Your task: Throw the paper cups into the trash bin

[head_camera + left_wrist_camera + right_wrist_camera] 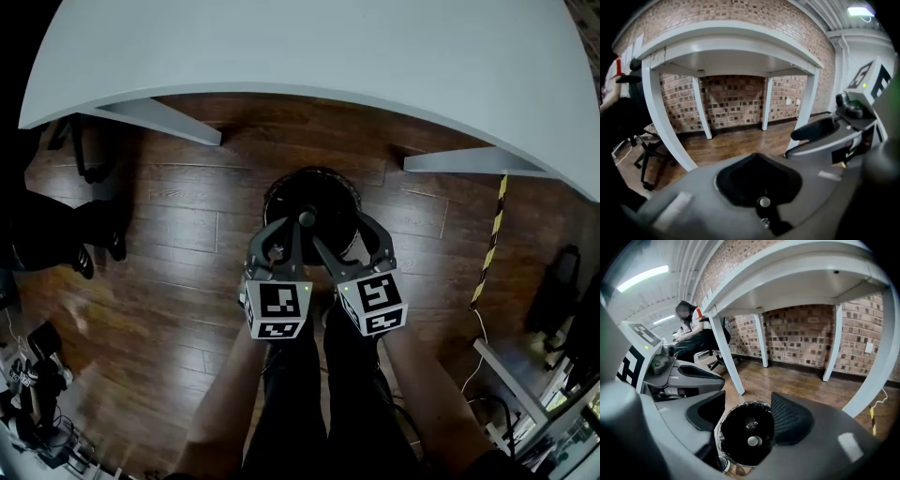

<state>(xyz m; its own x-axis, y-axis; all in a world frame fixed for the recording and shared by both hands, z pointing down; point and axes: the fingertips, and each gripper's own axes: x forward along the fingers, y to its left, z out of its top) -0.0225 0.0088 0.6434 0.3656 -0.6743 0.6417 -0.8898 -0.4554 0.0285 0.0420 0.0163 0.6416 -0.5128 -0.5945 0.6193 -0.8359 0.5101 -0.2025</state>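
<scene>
The trash bin point(314, 190) stands on the wooden floor point(169, 234), just out from the curved near edge of the white table point(309, 47) and between its two white legs point(164, 120). Bare boards lie open to the bin's left and right. On the right side a yellow-and-black striped strip point(492, 234) runs down the floor, with cables and gear point(525, 403) past it. A dark chair base point(86, 155) sits under the table's left end.

Both grippers hang side by side above the bin's near rim, over the wearer's dark trouser legs point(319, 403), and touch neither the bin nor the table.

The left gripper point(758, 161) has its jaws drawn together. Their black pads seem to meet in one dark patch with nothing between them, though this view is blurred. The right gripper point(748, 399) has its jaws spread and holds nothing. The black-lined mouth of the bin shows in the gap between them. Inside it is a small pale round shape, too small to name, and no paper cup can be made out for certain.

Only the gripper views look under the table, to the brick wall point(736, 101) behind it and the clear floor between the legs. The right gripper view alone shows a seated person point(696, 331) off beyond the table's end. The head view alone shows the table top.
</scene>
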